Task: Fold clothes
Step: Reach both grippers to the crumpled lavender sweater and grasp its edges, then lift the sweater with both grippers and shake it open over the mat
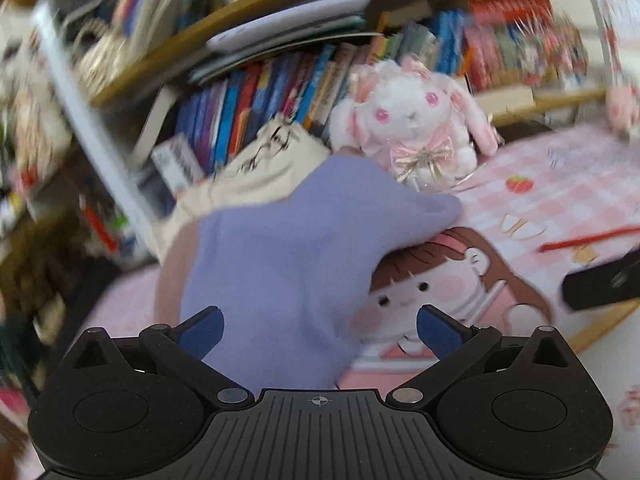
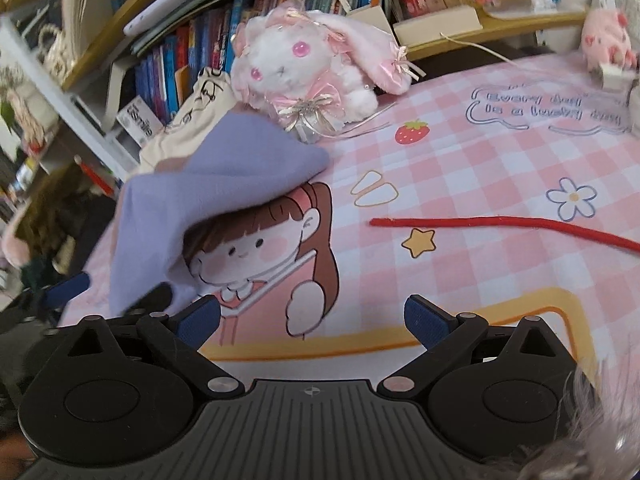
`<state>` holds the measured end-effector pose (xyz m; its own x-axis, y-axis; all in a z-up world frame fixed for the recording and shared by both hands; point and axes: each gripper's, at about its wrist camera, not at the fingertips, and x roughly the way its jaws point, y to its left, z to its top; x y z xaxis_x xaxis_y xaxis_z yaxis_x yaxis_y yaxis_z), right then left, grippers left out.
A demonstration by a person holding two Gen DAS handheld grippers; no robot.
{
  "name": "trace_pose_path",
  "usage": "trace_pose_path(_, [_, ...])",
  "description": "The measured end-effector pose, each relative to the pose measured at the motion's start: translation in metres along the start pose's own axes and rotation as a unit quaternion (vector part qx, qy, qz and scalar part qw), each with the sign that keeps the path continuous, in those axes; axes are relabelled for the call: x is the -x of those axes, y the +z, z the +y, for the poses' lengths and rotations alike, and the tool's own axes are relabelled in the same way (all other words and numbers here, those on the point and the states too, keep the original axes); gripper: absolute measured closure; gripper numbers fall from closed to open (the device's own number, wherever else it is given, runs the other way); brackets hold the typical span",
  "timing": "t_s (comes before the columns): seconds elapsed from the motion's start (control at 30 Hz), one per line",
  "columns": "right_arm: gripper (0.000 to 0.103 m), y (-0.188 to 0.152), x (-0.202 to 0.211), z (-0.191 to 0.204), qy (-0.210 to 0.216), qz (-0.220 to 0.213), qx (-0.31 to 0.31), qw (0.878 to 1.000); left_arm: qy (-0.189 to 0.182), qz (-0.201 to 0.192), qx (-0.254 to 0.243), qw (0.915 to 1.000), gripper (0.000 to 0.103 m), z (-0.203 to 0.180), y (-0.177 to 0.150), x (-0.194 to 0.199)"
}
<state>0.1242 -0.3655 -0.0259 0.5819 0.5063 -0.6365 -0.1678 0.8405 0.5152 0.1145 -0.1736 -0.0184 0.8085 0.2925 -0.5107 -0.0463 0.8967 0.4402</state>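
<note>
Light: soft, even, indoor; no glare.
Blur: left wrist view smeared, worst on the wooden bookshelf of coloured books (image 1: 280, 92).
Right wrist view: sharper.
Edges: fisheye bending, dark corners.

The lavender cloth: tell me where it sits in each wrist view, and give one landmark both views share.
Left wrist view: the lavender cloth fills the centre, reaching down between the left hand-held gripper's open fingers.
Right wrist view: it lies left of centre, draped over the printed girl's hair.
Shared landmark: the white-and-pink plush rabbit in front of the books, just behind the cloth.
</note>
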Motion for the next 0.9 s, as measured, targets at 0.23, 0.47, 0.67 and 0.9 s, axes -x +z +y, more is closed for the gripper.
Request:
trace_pose_path(0.23, [0.006, 0.014, -0.008, -0.006, 0.053, 0.000, -0.033, 0.998, 0.061, 0.005, -0.099, 0.9932, 0.008, -0.026, 0.004, -0.051])
trace_pose_path(0.47, [0.006, 0.017, -0.028, -0.015, 0.137, 0.020, -0.138, 0.981, 0.040, 0.039, -0.070, 0.9960, 0.091, 0.001, 0.009, -0.063])
trace_pose_path(0.67, [0.006, 0.014, -0.051, -0.025, 0.203, 0.039, -0.268, 0.941, 0.018, -0.006, -0.065, 0.9977, 0.093, 0.009, 0.010, -0.004])
trace_pose_path(0.9, [0.008, -0.009, -0.073, -0.023, 0.236, 0.079, -0.370, 0.895, -0.023, -0.007, -0.025, 0.9994, 0.093, 0.015, -0.003, 0.060])
